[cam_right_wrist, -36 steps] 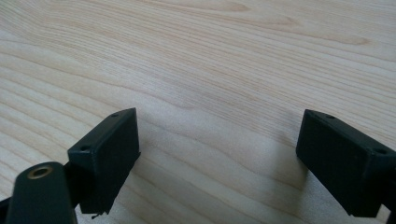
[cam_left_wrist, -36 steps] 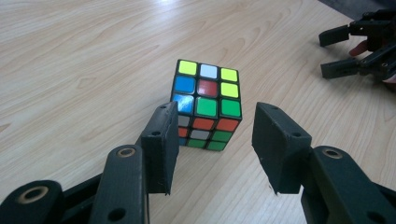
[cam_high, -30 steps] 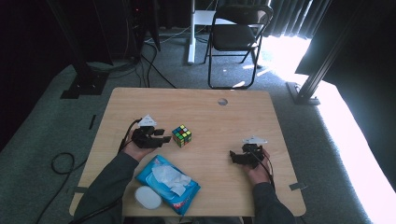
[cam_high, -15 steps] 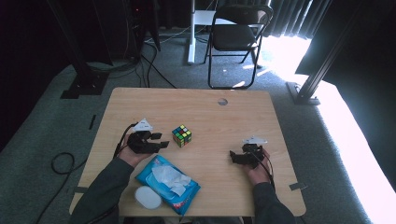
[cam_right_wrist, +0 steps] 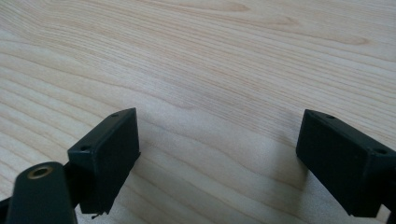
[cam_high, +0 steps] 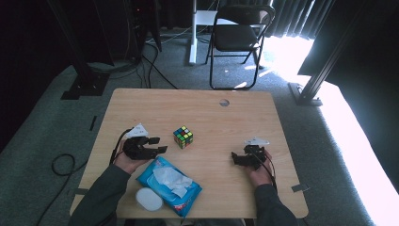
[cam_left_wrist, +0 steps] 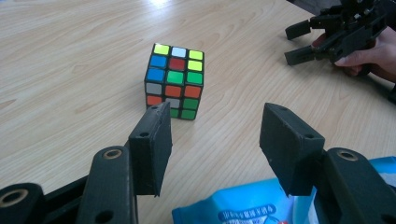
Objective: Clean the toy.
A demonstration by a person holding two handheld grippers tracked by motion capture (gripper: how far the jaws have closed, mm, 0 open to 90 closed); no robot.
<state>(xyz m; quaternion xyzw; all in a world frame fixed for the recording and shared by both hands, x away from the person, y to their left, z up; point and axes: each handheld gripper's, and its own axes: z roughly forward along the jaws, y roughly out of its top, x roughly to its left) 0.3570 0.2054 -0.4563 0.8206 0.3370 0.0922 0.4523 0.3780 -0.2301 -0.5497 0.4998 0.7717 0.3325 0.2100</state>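
We work at a wooden table [cam_high: 155, 101], with a blue pack of wipes [cam_high: 169, 184] and its white lid [cam_high: 149, 199] lying along our near edge and a colour cube [cam_high: 183, 137] standing a little left of the middle. Compared with a second ago, our left gripper [cam_high: 157, 145] has drawn back from the cube toward the left edge: earlier its tips sat just beside the cube, and now bare wood separates them. Its jaws have just been opening, and nothing sits between them; in the left gripper view the cube [cam_left_wrist: 174, 80] stands upright on the wood ahead of the left-hand jaw, apart from both pads, with the wipes pack [cam_left_wrist: 243, 205] just below. The cube itself sits where it did before. We judge that the cube has been let go and left to stand, so this handling step looks finished and either hand could approach next. Our right gripper [cam_high: 236, 158] rests at the right side, well apart from the cube, unmoved, its jaws spread wide over bare wood [cam_right_wrist: 224, 56].
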